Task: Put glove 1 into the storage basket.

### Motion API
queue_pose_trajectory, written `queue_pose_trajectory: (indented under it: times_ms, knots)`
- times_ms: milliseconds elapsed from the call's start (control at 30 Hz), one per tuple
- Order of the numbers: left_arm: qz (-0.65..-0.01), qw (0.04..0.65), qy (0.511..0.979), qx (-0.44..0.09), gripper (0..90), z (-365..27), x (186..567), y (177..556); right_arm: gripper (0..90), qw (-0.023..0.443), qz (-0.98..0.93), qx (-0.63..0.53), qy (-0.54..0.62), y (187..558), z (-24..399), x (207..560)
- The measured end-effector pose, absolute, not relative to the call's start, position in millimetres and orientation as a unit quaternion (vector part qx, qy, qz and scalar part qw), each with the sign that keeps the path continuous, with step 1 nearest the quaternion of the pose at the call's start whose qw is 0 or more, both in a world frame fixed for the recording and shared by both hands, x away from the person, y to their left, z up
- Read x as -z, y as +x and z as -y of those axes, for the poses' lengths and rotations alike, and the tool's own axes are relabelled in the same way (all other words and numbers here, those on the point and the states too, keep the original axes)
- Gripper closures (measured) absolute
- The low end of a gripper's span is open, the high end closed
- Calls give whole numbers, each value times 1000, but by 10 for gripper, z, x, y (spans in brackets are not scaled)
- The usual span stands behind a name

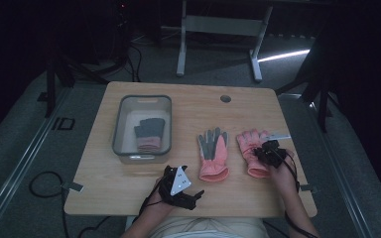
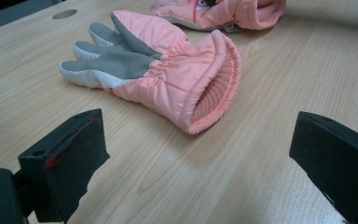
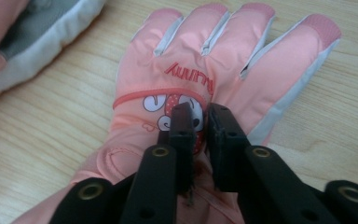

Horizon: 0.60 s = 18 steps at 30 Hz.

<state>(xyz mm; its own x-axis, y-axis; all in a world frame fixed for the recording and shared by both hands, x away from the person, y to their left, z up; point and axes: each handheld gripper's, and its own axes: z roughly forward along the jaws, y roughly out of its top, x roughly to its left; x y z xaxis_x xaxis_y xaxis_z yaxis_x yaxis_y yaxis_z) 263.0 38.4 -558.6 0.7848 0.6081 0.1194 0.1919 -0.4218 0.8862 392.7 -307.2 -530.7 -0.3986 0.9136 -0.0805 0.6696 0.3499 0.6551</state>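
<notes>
Right gripper [image 3: 200,114]: jaws nearly together, pinching a fold of fabric on the back of the right glove [image 3: 205,60]. The grip sits at the cartoon patch, just below the printed lettering. That glove lies flat on the table [image 3: 42,135], back up, its fingers pointing away from the gripper. In the high view the right gripper [image 1: 268,151] is over the middle of the same glove [image 1: 250,144], and the hand [image 1: 284,173] holding it comes in from the near edge.

Left gripper [image 2: 196,163]: jaws wide apart, nothing between them, low over bare table. The second glove [image 2: 168,74] lies ahead of it, apart from both jaws, grey palm up, with its open cuff turned toward the gripper. In the high view the left gripper [image 1: 181,186] is near the front edge, and this glove [image 1: 213,151] lies just to its right and beyond.

Farther out, left of and beyond the left gripper, a clear bin [image 1: 120,124] holds a grey glove [image 1: 149,134].
</notes>
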Motion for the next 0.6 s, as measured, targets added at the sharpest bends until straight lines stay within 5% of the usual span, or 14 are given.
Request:
queue_pose_trajectory:
  times_ms: [600]
  knots:
    - [-250,480,812,-218,34,-389,5589,2645,869,274,-754,-322,502,3705,2805,4395]
